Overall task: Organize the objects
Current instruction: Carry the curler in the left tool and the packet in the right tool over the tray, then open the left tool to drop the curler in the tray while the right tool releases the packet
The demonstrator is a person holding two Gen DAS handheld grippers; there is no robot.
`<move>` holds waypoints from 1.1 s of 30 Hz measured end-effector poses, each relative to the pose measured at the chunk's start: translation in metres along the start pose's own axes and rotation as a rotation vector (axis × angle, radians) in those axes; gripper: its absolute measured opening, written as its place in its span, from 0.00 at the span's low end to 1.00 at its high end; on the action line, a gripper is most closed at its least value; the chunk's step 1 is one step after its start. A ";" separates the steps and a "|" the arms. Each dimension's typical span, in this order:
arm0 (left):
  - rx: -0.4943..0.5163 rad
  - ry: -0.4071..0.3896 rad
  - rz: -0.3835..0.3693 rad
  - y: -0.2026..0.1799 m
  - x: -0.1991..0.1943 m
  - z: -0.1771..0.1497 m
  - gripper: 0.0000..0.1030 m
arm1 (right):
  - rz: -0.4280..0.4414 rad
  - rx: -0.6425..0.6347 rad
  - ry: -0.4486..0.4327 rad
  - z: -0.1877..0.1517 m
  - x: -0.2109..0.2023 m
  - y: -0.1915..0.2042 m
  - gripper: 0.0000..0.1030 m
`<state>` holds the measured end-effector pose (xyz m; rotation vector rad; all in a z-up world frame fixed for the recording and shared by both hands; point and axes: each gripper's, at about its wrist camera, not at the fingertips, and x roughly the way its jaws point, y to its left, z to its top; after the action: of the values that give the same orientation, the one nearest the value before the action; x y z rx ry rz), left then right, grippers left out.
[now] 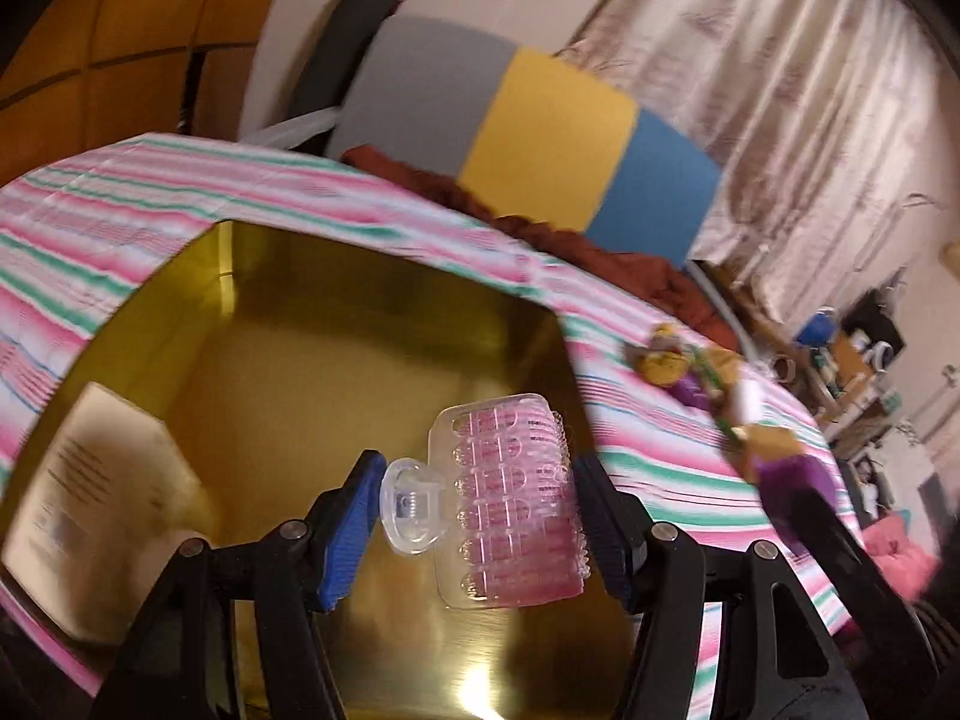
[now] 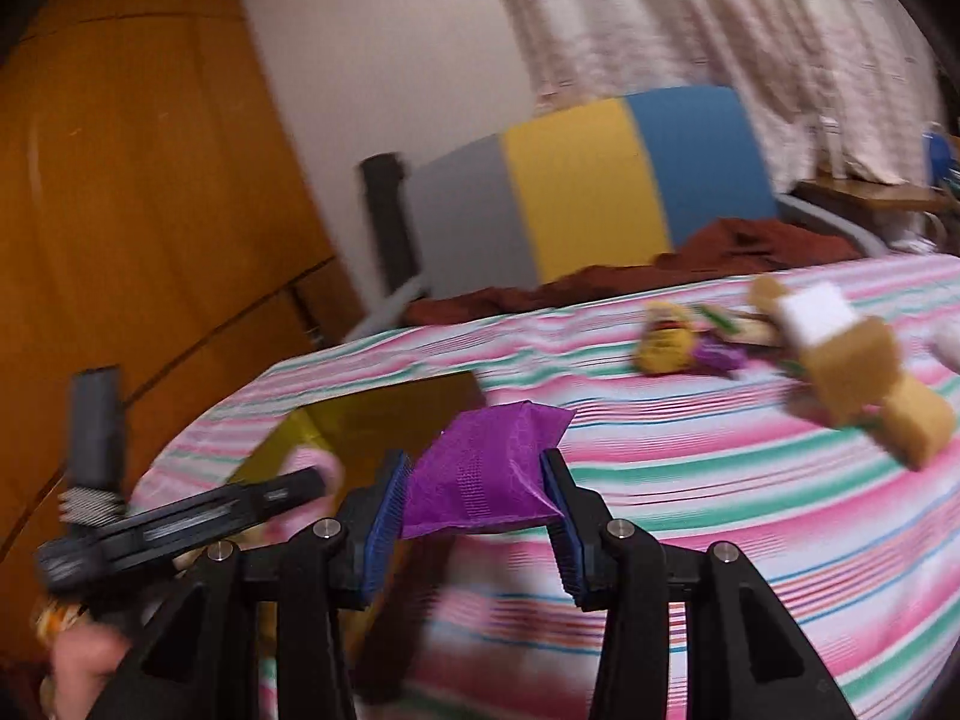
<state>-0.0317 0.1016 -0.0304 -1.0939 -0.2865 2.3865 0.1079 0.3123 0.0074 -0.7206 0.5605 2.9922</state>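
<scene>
1. my left gripper [image 1: 480,516] is clamped on a pink-and-clear hair claw clip [image 1: 510,504], held above the open gold box [image 1: 336,324].
2. to do this well i'd lower the clip well inside the box walls before spreading the jaws, clear of the paper card [image 1: 90,504] at the box's left side.
3. my right gripper [image 2: 474,516] is clamped on a purple pouch [image 2: 492,468], just right of the gold box [image 2: 360,420], above the striped cloth [image 2: 720,480].
4. loose toys [image 2: 666,342] lie well beyond the box's right.
</scene>
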 end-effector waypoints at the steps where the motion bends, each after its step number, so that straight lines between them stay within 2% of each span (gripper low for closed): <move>1: -0.005 0.025 0.017 0.008 0.004 0.004 0.62 | 0.022 -0.015 0.015 -0.001 0.002 0.009 0.43; 5: -0.040 0.080 0.063 0.035 0.016 0.016 0.62 | 0.090 -0.095 0.083 -0.010 0.014 0.046 0.43; 10: -0.050 0.094 0.096 0.048 0.024 0.026 0.62 | 0.138 -0.154 0.184 -0.026 0.034 0.074 0.43; 14: -0.061 0.097 0.104 0.055 0.025 0.032 0.75 | 0.151 -0.173 0.262 -0.036 0.053 0.088 0.43; 17: -0.095 0.095 0.079 0.062 0.018 0.036 0.78 | 0.160 -0.166 0.299 -0.040 0.064 0.090 0.43; 19: -0.125 0.065 0.050 0.066 0.006 0.040 0.82 | 0.166 -0.164 0.321 -0.043 0.067 0.092 0.43; 25: -0.165 -0.101 0.123 0.076 -0.046 0.050 0.97 | 0.184 -0.160 0.373 -0.051 0.078 0.099 0.43; 29: -0.190 -0.168 0.180 0.089 -0.072 0.052 0.99 | 0.193 -0.151 0.400 -0.051 0.089 0.103 0.44; 33: -0.239 -0.189 0.183 0.101 -0.087 0.051 0.99 | 0.252 -0.127 0.445 -0.055 0.099 0.109 0.47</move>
<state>-0.0572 -0.0289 0.0211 -1.0351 -0.5718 2.6784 0.0330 0.1846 -0.0455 -1.4491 0.5047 3.1192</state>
